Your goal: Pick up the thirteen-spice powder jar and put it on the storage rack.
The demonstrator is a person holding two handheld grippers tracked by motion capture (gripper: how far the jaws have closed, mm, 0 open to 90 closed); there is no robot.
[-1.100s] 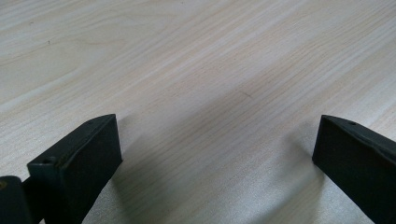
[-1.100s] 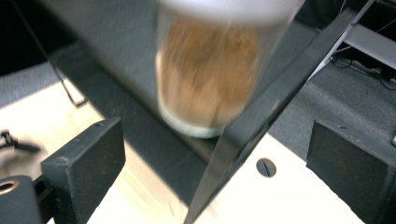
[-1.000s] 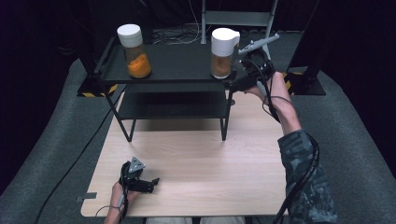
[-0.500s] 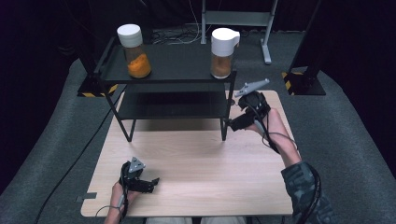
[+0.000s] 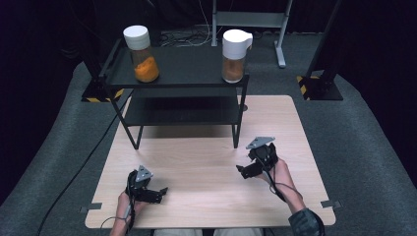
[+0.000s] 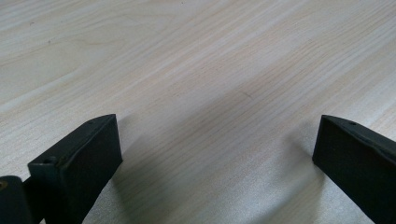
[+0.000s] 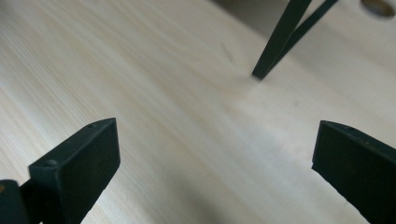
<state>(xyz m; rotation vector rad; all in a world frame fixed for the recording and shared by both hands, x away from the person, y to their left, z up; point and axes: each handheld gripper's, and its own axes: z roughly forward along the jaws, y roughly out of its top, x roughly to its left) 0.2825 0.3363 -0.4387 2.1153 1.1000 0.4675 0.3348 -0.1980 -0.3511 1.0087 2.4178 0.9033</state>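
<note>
Resting low over the wooden table [image 5: 206, 196], the left gripper [image 5: 160, 191] sits at the near left with its jaws spread wide and nothing between them; the left gripper view shows only bare wood grain in the gap. At the near right, the right gripper [image 5: 242, 170] is also released, its jaws having just been opening, and nothing lies between them; in the right gripper view 1 black leg [image 7: 280, 39] of the shelf rack stands on the wood beyond the jaws, well apart from them. A black shelf rack [image 5: 187, 66] stands at the far side of the table; on its top level are 2 jars. Closest to the right gripper is the white-lidded jar [image 5: 234, 55] with brownish contents, upright at the far right corner of the rack; the jar with orange contents [image 5: 141, 53] stands upright at the far left corner, well apart from it. Neither gripper touches a jar or the rack.
</note>
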